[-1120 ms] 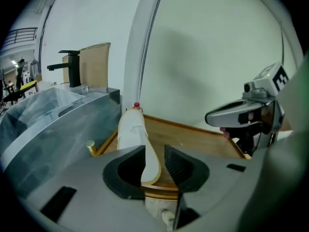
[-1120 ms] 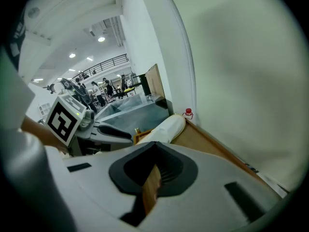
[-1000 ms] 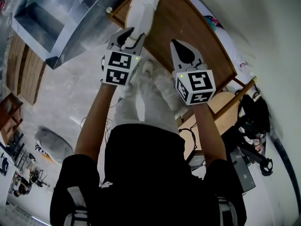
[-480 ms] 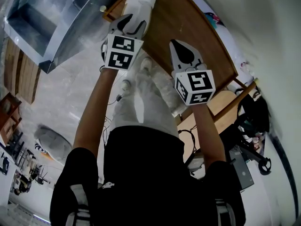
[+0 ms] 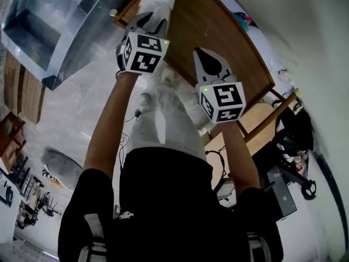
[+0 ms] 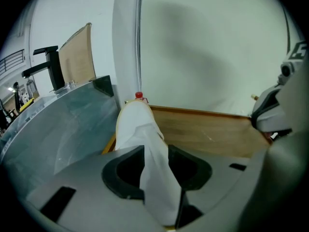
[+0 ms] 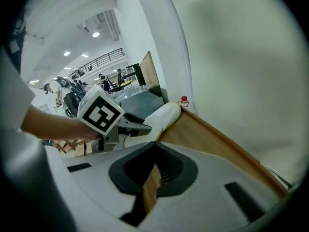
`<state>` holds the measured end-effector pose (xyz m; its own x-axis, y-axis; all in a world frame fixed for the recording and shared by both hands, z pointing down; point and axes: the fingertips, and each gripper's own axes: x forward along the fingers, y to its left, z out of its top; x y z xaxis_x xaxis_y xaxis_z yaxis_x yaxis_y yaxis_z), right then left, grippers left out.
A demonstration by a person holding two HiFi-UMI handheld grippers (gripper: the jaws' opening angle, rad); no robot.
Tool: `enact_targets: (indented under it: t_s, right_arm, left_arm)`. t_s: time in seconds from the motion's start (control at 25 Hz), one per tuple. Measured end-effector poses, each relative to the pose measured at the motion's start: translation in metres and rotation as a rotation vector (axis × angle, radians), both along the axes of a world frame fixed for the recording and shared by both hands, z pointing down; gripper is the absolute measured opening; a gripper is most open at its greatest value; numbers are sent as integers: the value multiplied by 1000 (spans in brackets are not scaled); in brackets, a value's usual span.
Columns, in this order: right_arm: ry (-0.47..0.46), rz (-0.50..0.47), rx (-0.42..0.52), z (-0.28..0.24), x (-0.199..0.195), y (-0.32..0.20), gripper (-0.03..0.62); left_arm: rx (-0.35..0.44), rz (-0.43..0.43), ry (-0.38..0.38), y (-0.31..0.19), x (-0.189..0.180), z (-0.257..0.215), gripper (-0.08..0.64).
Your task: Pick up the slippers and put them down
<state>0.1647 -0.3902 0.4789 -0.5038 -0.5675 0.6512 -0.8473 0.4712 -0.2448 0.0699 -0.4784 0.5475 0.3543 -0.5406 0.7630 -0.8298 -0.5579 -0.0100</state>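
Over the wooden table [image 5: 218, 31], left tongs [image 6: 155, 153] (just opened wide) straddle the slipper [image 6: 137, 124].

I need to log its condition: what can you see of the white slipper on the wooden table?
The slipper is white, soft fabric by its look, with a thin yellowish rim round the sole. It lies along the edge of the wooden table, its rounded end pointing away. Its near end stands between the jaws of the left gripper, which have just been opening.
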Motion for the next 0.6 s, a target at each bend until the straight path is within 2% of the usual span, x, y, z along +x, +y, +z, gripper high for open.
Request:
enact_targets:
  t_s: [0.36, 0.6]
  right_arm:
    - [6, 2, -13, 4, 2, 3, -2]
    - [1, 3, -15, 3, 0, 6, -2]
  left_arm:
    - [3, 18, -42, -6, 1, 2, 42]
    - [-5, 12, -6, -3, 2, -1, 21]
